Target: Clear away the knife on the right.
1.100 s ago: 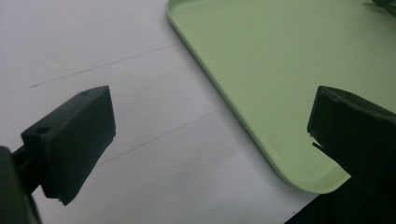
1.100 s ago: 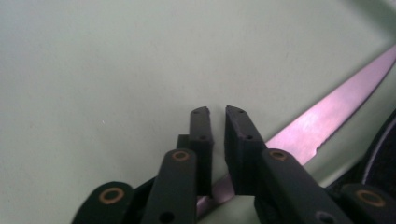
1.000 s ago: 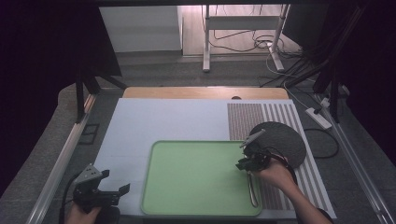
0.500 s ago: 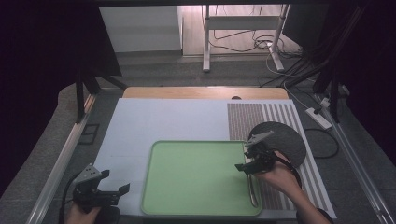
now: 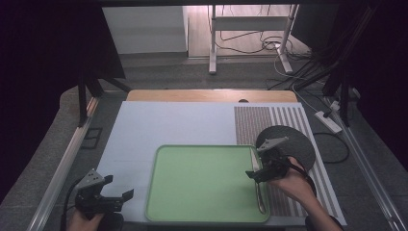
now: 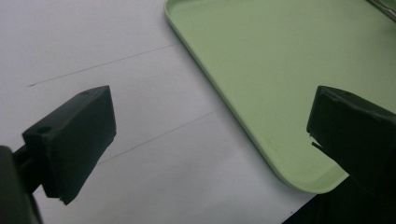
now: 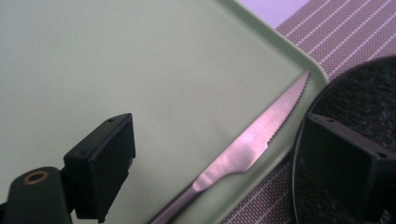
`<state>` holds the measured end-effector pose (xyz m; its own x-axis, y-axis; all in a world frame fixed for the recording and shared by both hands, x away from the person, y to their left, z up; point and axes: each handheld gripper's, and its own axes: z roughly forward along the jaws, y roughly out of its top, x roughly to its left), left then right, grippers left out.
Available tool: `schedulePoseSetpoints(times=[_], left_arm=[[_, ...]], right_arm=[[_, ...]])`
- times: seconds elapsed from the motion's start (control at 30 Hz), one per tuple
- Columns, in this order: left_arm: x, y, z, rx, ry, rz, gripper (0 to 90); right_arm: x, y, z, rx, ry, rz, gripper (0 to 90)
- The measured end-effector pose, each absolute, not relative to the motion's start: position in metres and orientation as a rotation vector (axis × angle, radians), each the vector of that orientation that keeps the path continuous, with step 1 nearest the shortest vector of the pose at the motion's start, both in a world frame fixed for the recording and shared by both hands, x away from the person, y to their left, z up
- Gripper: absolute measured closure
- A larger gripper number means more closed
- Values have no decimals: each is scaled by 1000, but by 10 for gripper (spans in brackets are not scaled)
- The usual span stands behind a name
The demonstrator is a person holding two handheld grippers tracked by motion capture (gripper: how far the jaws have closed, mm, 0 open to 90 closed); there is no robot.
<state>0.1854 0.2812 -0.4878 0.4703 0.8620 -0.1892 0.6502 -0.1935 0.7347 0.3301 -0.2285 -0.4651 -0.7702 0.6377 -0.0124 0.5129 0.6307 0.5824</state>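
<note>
The right gripper (image 7: 210,158), its 2 jaws spread, frames a knife (image 7: 252,142) (serrated edge) on the green tray (image 7: 116,56); the left gripper (image 6: 210,130), spread, holds nothing.

A serrated steel knife (image 7: 252,140) lies flat along the green tray's (image 5: 202,183) apparently right edge.

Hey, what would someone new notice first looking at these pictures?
The light green tray at the middle of the white table, bare but for a serrated table knife along its right rim. The right gripper hovers open over that knife, beside a dark round mat.
</note>
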Motion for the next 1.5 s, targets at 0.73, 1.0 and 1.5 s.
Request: schedulePoseSetpoints(times=[0.73,1.0,1.5], left_arm=[[185,281,-488,1930,1259,340,22],[185,281,-488,1929,1259,338,22],[186,282,-488,1928,1261,335,22]], right_arm=[[319,-259,-470,1036,2524,866,0],[313,-264,-473,1036,2507,845,0],[300,-277,-474,1076,2484,885,0]])
